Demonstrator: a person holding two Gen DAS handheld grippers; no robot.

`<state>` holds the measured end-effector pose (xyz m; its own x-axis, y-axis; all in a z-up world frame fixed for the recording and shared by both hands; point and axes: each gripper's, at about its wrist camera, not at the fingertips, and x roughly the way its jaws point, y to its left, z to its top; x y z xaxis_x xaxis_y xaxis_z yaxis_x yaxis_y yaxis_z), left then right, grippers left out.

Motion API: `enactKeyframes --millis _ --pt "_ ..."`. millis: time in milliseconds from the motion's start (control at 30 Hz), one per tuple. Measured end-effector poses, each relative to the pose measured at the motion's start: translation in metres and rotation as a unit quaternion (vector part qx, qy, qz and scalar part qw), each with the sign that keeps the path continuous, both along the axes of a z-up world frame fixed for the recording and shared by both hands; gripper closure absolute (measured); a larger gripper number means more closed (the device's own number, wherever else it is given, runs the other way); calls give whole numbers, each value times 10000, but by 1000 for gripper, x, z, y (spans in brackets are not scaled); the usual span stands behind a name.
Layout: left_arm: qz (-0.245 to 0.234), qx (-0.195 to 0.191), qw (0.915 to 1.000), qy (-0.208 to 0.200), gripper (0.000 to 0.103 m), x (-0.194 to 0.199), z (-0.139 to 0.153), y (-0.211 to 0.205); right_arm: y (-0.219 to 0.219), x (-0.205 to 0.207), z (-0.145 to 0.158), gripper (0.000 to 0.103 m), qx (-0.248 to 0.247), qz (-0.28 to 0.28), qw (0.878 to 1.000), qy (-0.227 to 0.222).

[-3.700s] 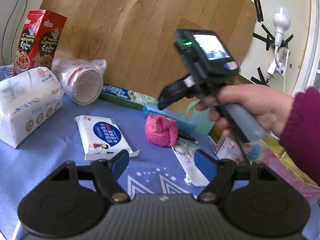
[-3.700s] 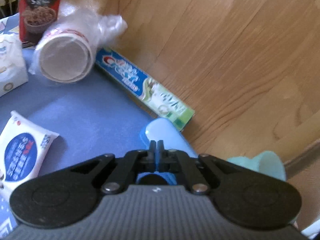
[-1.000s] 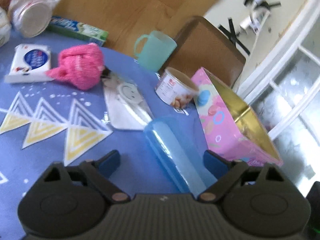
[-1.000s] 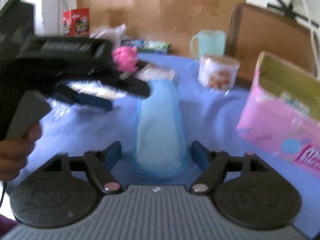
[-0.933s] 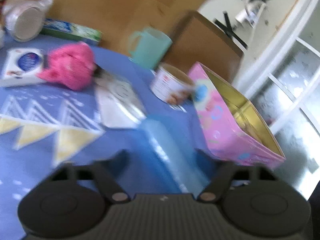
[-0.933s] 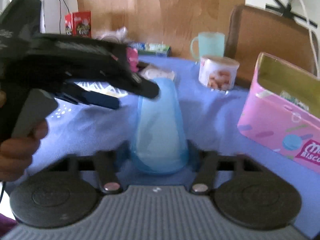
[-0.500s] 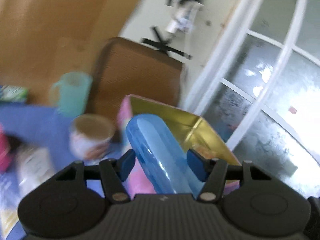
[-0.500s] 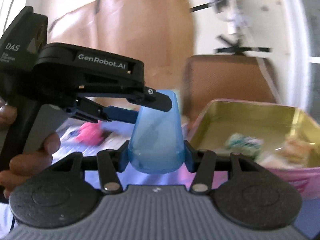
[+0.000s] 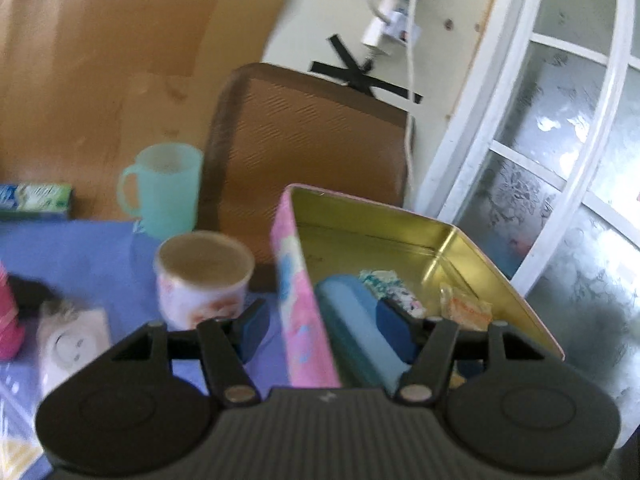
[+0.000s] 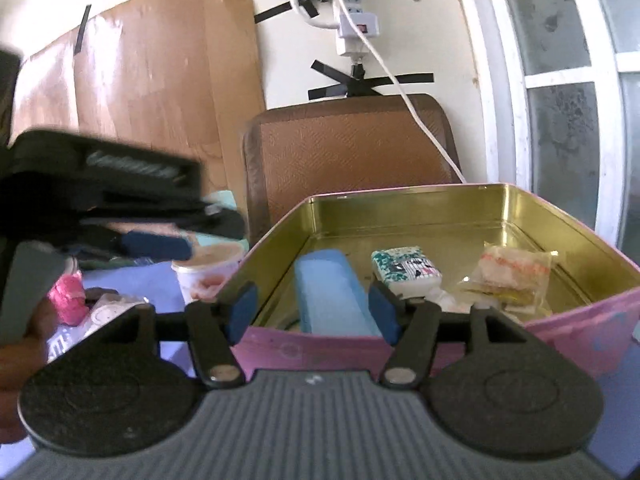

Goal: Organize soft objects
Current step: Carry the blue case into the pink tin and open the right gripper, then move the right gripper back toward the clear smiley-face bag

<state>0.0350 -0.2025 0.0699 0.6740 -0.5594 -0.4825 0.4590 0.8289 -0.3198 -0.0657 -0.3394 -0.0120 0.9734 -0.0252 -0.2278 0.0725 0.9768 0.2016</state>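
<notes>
We see the long soft blue rounded case [image 10: 332, 296] lying inside the pink rectangular tin w/ gold lining [image 10: 400, 208], along its left side, one end near the front wall. Same case in the left wrist view [image 9: 356, 328], close against the tin's pink wall [image 9: 296, 304].

Right gripper [image 10: 312, 312]: jaws have just been opening; blue pads stand apart, one either side of the case. The left pad sits outside the tin wall and clear of the case; whether the right one touches it we can't tell.

Left gripper [image 9: 324, 332]: jaws have just been opening a little; they straddle the tin wall, left pad outside over the cloth, right pad just beside the case. Contact on that side — can't tell, pic is blurred.

Also in the tin: small teal-patterned white packet [image 10: 406, 268], clear wrapper w/ orange print [image 10: 512, 272], both right of the case.

On the blue tablecloth [image 9: 72, 240] left of the tin: round white printed tub [image 9: 204, 280], mint-green plastic mug [image 9: 166, 192] behind it, pink fuzzy bundle [image 10: 68, 296] further left. Brown chair back [image 10: 352, 148] stands behind the tin.
</notes>
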Motion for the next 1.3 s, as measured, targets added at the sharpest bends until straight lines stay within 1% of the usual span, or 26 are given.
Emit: enactKeyframes --millis 100,133,167,200,300,433,500,533,567,633,767,933,1300 --pt "73 71 9998 168 43 -6 -5 9 -4 -11 1 39 76 -207 9997 -102" --pt "64 103 9997 196 41 -10 -7 11 -5 -15 2 39 102 -277 9995 -110" --pt "44 135 9997 214 37 -13 -9 12 -6 -20 3 39 154 -355 9992 -115" --pt "23 200 9996 218 36 -17 -11 13 -7 -24 5 39 222 -423 9988 -117" --pt "23 419 9989 198 36 -27 -18 16 -14 -31 8 39 468 -572 9972 -99" --pt "48 570 9981 218 36 -38 -24 25 -19 -37 8 38 794 -702 9943 68" --pt "90 676 9976 154 36 -44 -26 30 -20 -38 8 37 974 -738 9924 163" --pt "115 750 9971 104 34 -47 -27 32 -19 -39 7 36 1054 -725 9916 197" --pt "142 819 9965 58 29 -50 -27 34 -19 -39 7 35 1140 -722 9906 227" --pt "210 912 9956 -7 26 -54 -29 39 -17 -38 8 34 1193 -742 9897 281" --pt "286 966 9949 -15 26 -58 -31 49 -13 -34 6 33 1377 -669 9871 459" --pt "364 1008 9942 -94 26 -63 -34 58 -4 -32 4 33 1400 -603 9864 613" --pt "404 1072 9930 -273 26 -69 -38 70 10 -32 8 33 1248 -536 9886 650"
